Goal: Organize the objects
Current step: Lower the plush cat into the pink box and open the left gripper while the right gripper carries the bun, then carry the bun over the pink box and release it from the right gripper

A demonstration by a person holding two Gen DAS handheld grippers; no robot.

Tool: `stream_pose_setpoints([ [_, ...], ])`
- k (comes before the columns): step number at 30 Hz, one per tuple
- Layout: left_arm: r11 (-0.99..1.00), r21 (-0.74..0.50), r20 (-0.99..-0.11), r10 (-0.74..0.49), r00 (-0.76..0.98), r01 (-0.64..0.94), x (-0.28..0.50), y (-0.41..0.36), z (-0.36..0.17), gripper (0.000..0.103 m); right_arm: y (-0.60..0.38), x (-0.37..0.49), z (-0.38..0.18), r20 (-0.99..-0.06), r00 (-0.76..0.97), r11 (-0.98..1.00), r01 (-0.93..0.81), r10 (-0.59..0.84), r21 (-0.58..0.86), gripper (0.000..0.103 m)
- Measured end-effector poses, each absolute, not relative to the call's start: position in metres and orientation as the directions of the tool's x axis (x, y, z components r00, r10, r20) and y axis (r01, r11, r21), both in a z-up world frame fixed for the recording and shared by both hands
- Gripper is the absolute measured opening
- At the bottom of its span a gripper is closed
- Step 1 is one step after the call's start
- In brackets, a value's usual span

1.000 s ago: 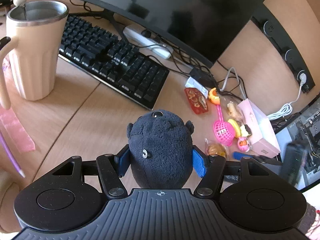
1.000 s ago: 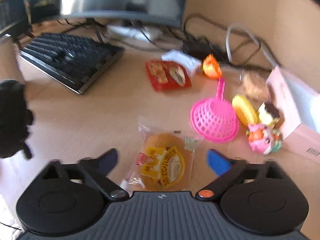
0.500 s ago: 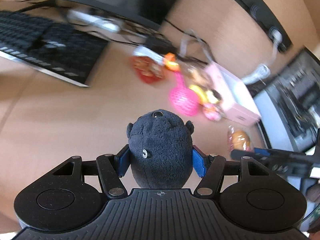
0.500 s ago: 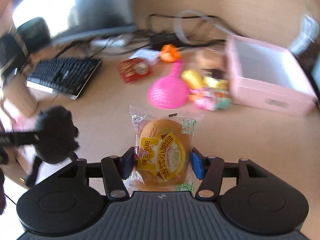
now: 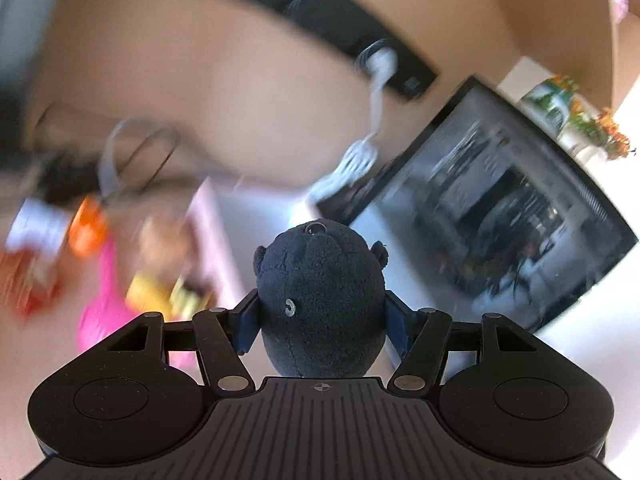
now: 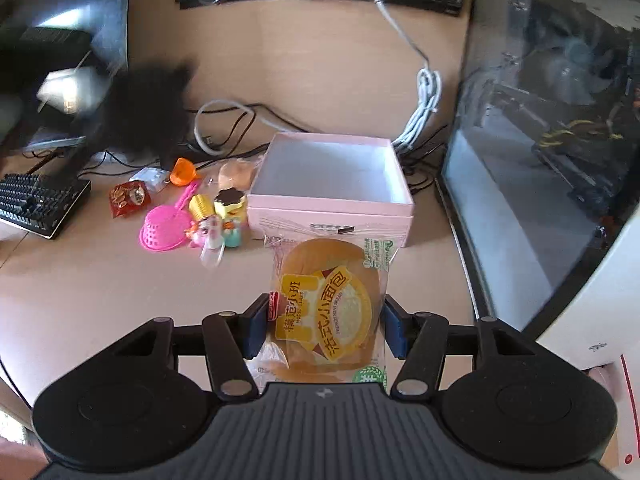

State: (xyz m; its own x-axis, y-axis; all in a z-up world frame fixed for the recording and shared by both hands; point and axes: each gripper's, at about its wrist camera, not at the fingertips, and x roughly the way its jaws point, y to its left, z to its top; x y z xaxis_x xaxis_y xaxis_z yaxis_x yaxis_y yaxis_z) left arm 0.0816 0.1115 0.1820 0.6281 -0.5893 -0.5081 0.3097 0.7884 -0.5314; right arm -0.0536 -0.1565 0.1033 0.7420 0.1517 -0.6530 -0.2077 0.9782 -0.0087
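My left gripper (image 5: 320, 320) is shut on a black plush toy (image 5: 320, 300) and holds it in the air over the open pink box (image 5: 224, 216), which is blurred below. The plush also shows as a dark blur in the right wrist view (image 6: 148, 104), above and left of the pink box (image 6: 328, 184). My right gripper (image 6: 322, 320) is shut on a packaged bread bun (image 6: 328, 304) and holds it just in front of the box, above the desk. The box looks empty.
Left of the box lie a pink toy basket (image 6: 164, 230), small yellow and pink toys (image 6: 216, 216), an orange toy (image 6: 184, 172) and a red snack packet (image 6: 128, 198). A keyboard (image 6: 36, 204) sits far left. A glass-sided PC case (image 6: 552, 160) stands right. Cables (image 6: 424, 112) trail behind.
My left gripper swung right and up with the plush, now over the pink box. My right gripper closed on the bun, lifted it and moved toward the box.
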Motion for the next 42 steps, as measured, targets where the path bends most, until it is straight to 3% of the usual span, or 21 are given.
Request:
stream_pose_setpoints([
  [6,0.839,-0.464,-0.498,-0.513,0.700,0.285,0.164,0.052,0.202,0.070,-0.173,-0.050,0.094,-0.617,0.772,0.979,-0.204,0.153,-0.012,0.057],
  [10,0.894,-0.376,-0.576,-0.430,0.695,0.242,0.199,0.020,0.177,0.070,-0.180,-0.053,0.089,-0.605,0.782,0.980,-0.201,0.152,-0.013,0.057],
  [16,0.930,-0.292,-0.597,-0.361,0.717,0.225,0.212,0.002,0.148,0.068,-0.188,-0.054,0.090,-0.582,0.799,0.977,-0.212,0.155,-0.031,0.057],
  [18,0.932,-0.304,-0.592,-0.348,0.727,0.199,0.209,0.008,0.144,0.068,-0.190,-0.048,0.086,-0.606,0.780,0.976,-0.216,0.153,-0.032,0.057],
  [20,0.919,-0.345,-0.585,-0.371,0.721,0.193,0.197,0.020,0.139,0.068,-0.192,-0.044,0.076,-0.620,0.770,0.971,-0.232,0.151,-0.051,0.072],
  [21,0.911,-0.366,-0.584,-0.386,0.714,0.193,0.189,0.027,0.137,0.067,-0.192,-0.043,0.071,-0.628,0.767,0.971,-0.227,0.131,-0.075,0.084],
  [24,0.907,-0.385,-0.627,-0.393,0.673,0.172,0.157,0.039,0.119,0.060,-0.190,-0.040,0.054,-0.649,0.753,0.951,-0.268,0.108,-0.152,0.085],
  [31,0.926,-0.288,-0.727,-0.377,0.574,0.244,0.077,0.043,0.075,0.060,-0.181,0.007,0.021,-0.680,0.731,0.896,-0.338,0.057,-0.287,0.085],
  [35,0.918,-0.306,-0.748,-0.397,0.532,0.254,0.046,0.052,0.065,0.060,-0.186,0.039,0.011,-0.736,0.675,0.910,-0.340,0.060,-0.238,0.086],
  [36,0.915,-0.320,-0.748,-0.403,0.527,0.246,0.040,0.057,0.065,0.060,-0.189,0.045,0.010,-0.752,0.656,0.920,-0.331,0.064,-0.210,0.085],
  [38,0.916,-0.333,-0.749,-0.401,0.527,0.224,0.029,0.066,0.063,0.060,-0.192,0.051,0.012,-0.781,0.620,0.935,-0.319,0.080,-0.158,0.062],
  [39,0.917,-0.338,-0.749,-0.398,0.530,0.211,0.024,0.070,0.063,0.060,-0.193,0.051,0.014,-0.787,0.612,0.940,-0.309,0.078,-0.146,0.055],
  [42,0.917,-0.367,-0.740,-0.391,0.547,0.160,0.013,0.085,0.066,0.060,-0.191,0.047,0.030,-0.791,0.600,0.951,-0.297,0.119,-0.082,0.054],
])
